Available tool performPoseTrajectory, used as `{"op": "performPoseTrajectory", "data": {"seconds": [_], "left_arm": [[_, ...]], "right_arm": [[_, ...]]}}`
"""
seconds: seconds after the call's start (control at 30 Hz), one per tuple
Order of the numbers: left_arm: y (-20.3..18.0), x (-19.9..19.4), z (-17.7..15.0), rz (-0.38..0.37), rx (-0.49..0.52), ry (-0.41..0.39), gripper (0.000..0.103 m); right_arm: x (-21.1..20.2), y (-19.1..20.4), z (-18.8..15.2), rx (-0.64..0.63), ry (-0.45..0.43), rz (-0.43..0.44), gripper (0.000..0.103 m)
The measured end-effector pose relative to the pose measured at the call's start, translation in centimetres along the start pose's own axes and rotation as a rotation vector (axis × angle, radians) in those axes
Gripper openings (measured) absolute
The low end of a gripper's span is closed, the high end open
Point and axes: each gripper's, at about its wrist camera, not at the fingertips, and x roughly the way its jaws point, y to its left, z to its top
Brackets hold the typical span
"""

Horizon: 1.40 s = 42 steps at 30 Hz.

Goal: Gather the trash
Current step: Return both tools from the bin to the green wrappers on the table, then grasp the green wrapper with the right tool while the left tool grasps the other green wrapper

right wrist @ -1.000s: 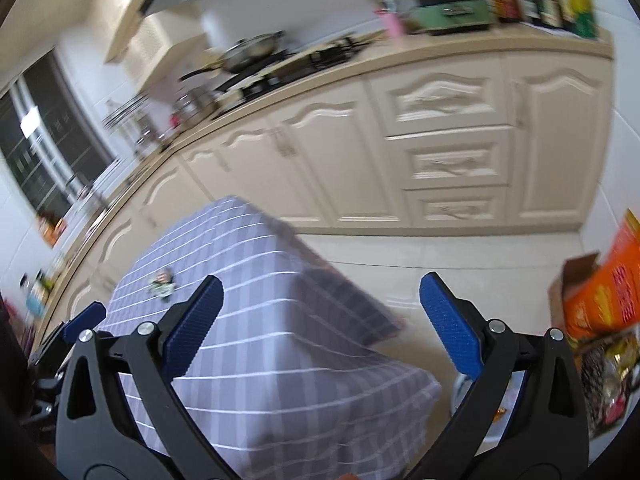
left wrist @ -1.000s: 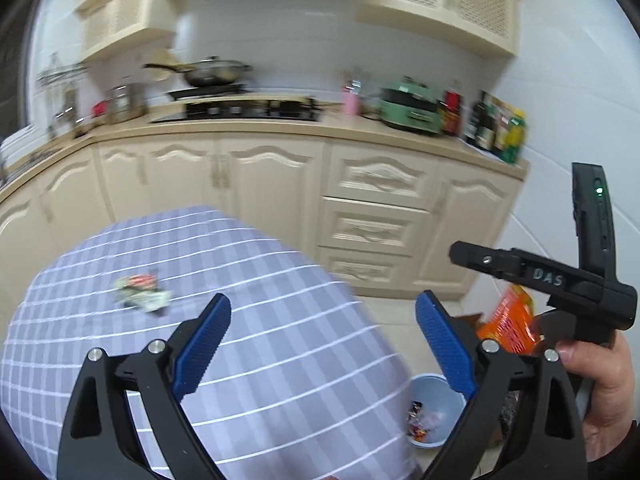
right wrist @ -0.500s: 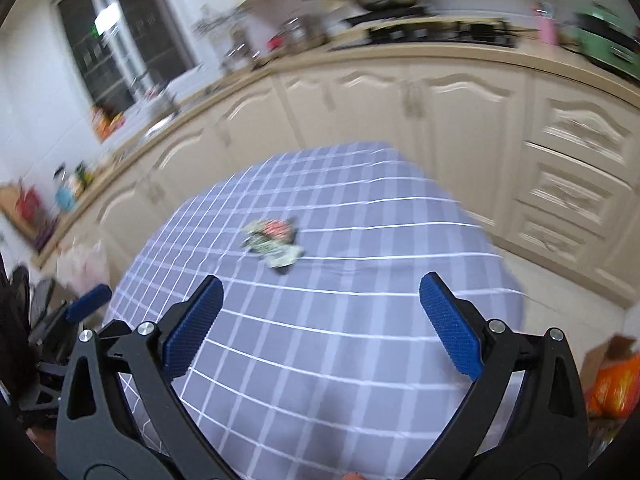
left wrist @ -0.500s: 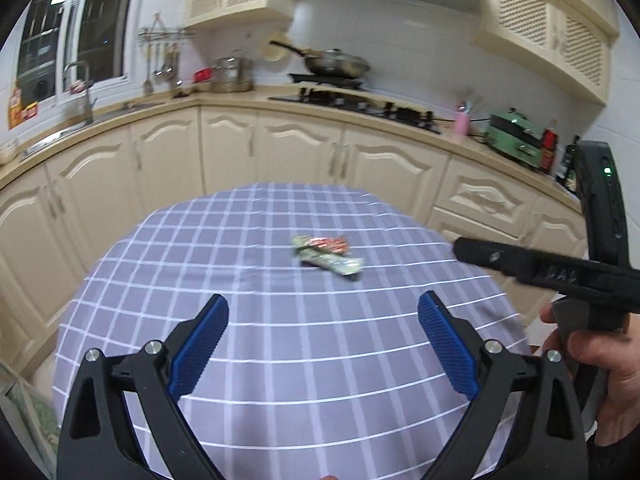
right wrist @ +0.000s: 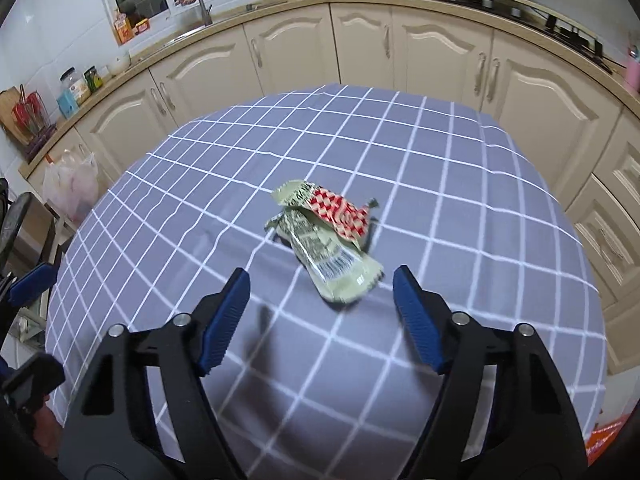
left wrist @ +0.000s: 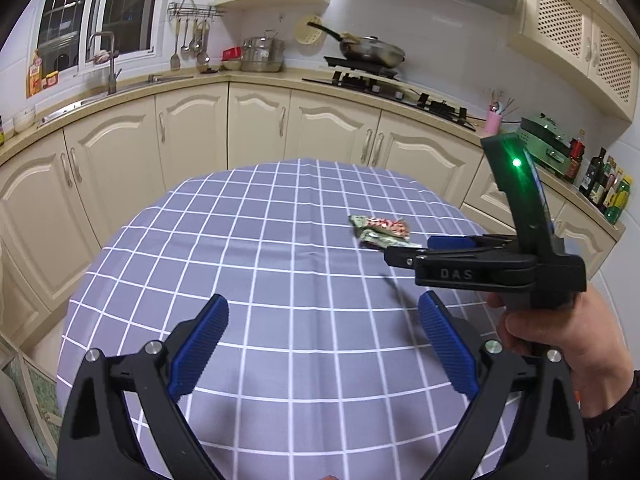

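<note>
While the wrappers (right wrist: 326,236) lie crumpled near the middle of the checked tablecloth (right wrist: 460,200), the right gripper (right wrist: 320,312) hangs just short of them, its jaws closing with nothing between them. Nearer the table's edge, the left gripper (left wrist: 322,344) stands wide open and empty.

Two crumpled wrappers (right wrist: 326,236) on one checked tabletop (right wrist: 460,208), two claws, left (left wrist: 324,344) and right (right wrist: 320,312)
</note>
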Motion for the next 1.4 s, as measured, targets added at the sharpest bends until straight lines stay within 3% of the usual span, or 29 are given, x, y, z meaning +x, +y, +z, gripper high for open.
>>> {"op": "performPoseTrajectory", "data": {"seconds": [0.2,0.37,0.47,0.7,0.8,0.87,0.9,0.97,1.2,1.4], "left_arm": [[0.9,1.6,0.5,0.016,0.0,0.017,0.094],[1.5,2.7,1.3,0.043,0.014,0.021,0.094],[2.0,3.2,1.8,0.055,0.019,0.026,0.094],[3.7,3.5,2.4,0.094,-0.013,0.023,0.094],[4.2,3.7,2.5,0.103,-0.023,0.025,0.094],[4.3,3.8,2.5,0.11,-0.023,0.027,0.094],[4.3,3.8,2.6,0.111,-0.022,0.026,0.094],[4.4,4.0,2.9,0.118,-0.019,0.024,0.094],[2.7,6.2,4.3,0.116,0.06,0.05,0.094],[-2.0,10.3,5.6,0.08,0.181,0.104,0.094]], "right_arm": [[1.7,1.6,0.8,-0.043,-0.007,-0.017,0.037],[1.5,2.6,0.8,-0.07,-0.003,-0.015,0.04],[0.8,2.7,0.9,-0.091,-0.018,-0.01,0.058],[0.2,4.8,1.9,-0.203,-0.071,0.095,0.058],[2.8,5.4,2.5,-0.23,-0.027,0.064,0.057],[4.2,4.9,2.7,-0.21,-0.001,0.045,0.049],[3.9,4.6,2.9,-0.191,0.002,0.062,0.026],[3.4,4.1,2.7,-0.166,0.018,0.064,0.014],[0.2,0.4,-1.1,-0.028,-0.003,0.119,0.01],[-2.5,-4.1,-3.3,0.124,-0.054,0.089,0.01]]}}
